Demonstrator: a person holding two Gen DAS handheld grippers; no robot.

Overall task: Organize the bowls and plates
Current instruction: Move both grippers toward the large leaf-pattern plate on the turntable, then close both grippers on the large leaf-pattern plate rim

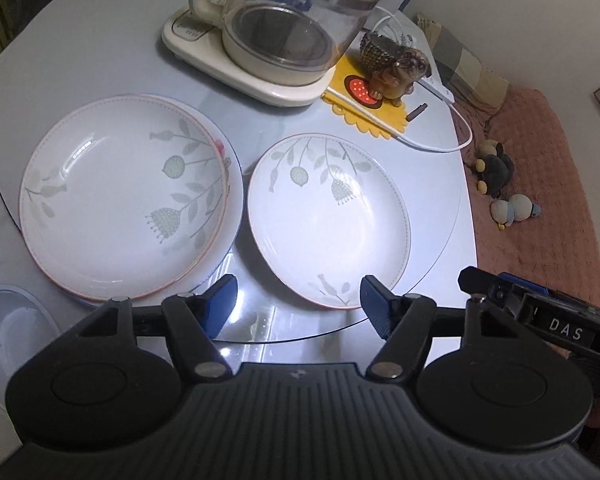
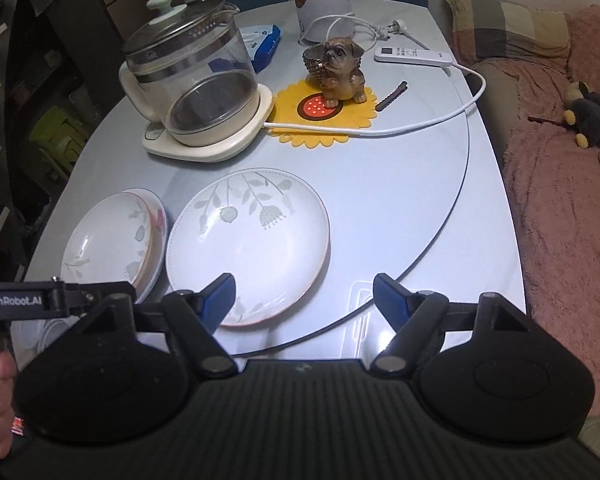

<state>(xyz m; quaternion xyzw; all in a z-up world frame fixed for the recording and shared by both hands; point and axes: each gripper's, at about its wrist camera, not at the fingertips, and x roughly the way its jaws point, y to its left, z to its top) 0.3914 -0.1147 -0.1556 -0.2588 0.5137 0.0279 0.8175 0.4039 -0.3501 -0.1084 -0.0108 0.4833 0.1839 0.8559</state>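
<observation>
Both tongs, the left gripper [image 1: 298, 304] and the right gripper [image 2: 304, 300], stand apart and empty; the single plate [image 1: 328, 220] is not yet on the stack of plates [image 1: 124, 196].

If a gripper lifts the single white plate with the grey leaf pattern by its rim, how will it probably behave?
The single white leaf-patterned plate looks glazed and glossy, so probably slippery. It seems rigid ceramic, likely fragile if dropped. Held at one edge, it may tilt.

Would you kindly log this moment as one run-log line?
left gripper: open, empty | right gripper: open, empty | single plate: on turntable, ungrasped | plate stack: beside it, apart
</observation>
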